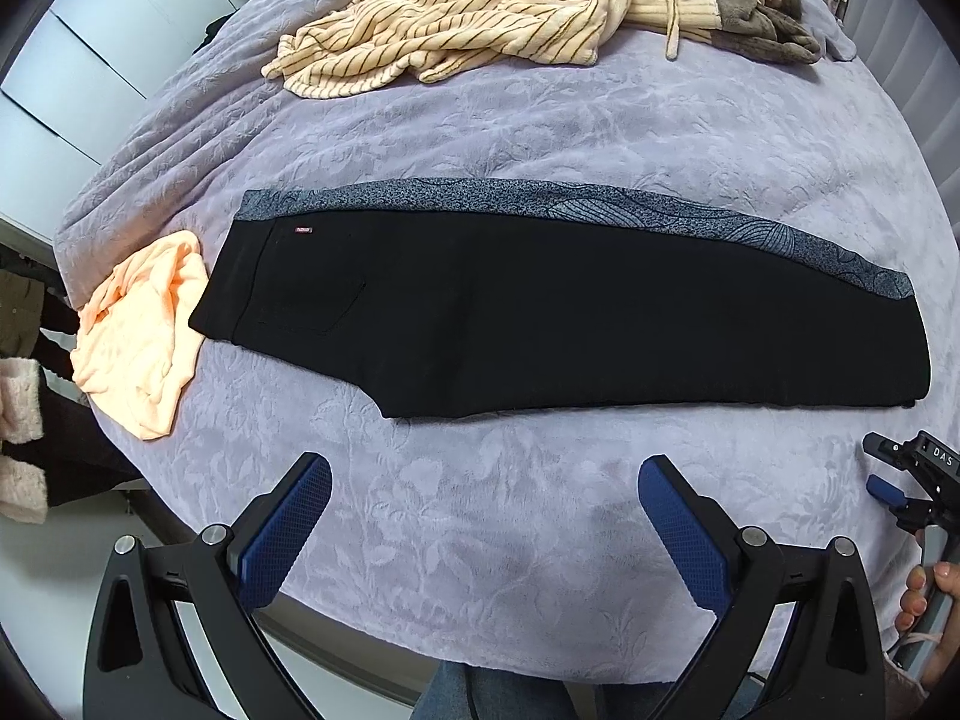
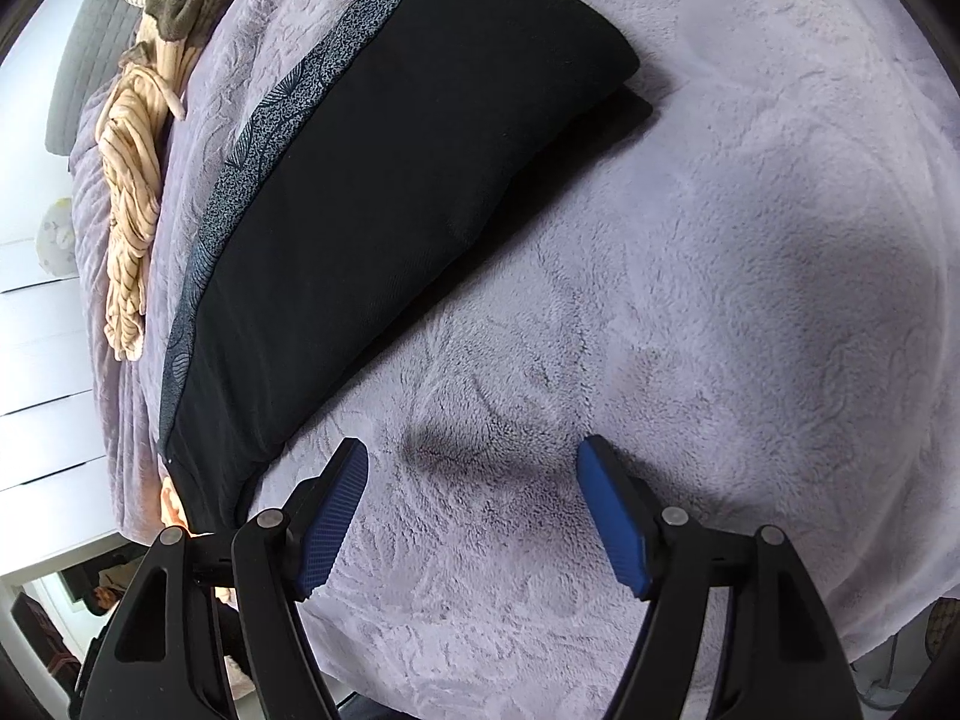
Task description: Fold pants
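The black pants (image 1: pixel 540 312) lie flat on the lavender bed cover (image 1: pixel 540 132), folded lengthwise with one leg on the other, a grey patterned strip along the far edge, waist at the left, cuffs at the right. My left gripper (image 1: pixel 485 468) is open and empty, held above the cover just in front of the pants' near edge. In the right wrist view the pants (image 2: pixel 372 192) run diagonally up the left. My right gripper (image 2: pixel 473 456) is open and empty, close over bare cover beside the pants' near edge. It also shows at the left view's right edge (image 1: pixel 900 468).
A striped cream garment (image 1: pixel 480 24) with brown plush lies at the back of the bed. A peach cloth (image 1: pixel 144 336) lies at the left edge beside the waist. White drawers (image 2: pixel 36 360) stand beyond the bed. The bed's front edge is just below my left gripper.
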Demonstrator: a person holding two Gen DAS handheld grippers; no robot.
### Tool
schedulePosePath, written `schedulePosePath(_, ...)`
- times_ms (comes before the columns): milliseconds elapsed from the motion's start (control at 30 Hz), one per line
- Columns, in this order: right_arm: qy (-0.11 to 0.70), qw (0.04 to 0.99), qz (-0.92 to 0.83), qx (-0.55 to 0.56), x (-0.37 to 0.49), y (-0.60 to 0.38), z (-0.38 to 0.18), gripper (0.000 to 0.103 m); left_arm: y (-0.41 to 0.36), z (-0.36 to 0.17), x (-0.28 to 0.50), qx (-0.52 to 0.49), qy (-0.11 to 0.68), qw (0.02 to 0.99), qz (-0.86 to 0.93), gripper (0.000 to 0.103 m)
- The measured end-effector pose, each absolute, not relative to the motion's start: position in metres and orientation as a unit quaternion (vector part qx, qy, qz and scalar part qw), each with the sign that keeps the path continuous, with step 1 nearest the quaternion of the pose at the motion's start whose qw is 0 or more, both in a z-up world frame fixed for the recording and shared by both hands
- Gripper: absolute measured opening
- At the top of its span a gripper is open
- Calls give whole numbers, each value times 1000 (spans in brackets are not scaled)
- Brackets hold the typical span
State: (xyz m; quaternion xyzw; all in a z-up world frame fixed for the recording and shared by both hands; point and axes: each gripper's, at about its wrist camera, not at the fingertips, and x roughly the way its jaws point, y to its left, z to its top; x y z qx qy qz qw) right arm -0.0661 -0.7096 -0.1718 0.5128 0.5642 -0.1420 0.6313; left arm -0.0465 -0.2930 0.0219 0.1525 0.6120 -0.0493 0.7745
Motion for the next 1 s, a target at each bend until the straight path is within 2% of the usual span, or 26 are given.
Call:
schedulePosePath(833, 579, 630, -146, 497, -59, -705, -175, 79, -282, 21, -46, 130, 621, 772, -45, 103)
schedulePosePath(1000, 565, 631, -143, 512, -65, -710, -176, 80, -290, 17, -45, 169, 616, 767, -58, 103)
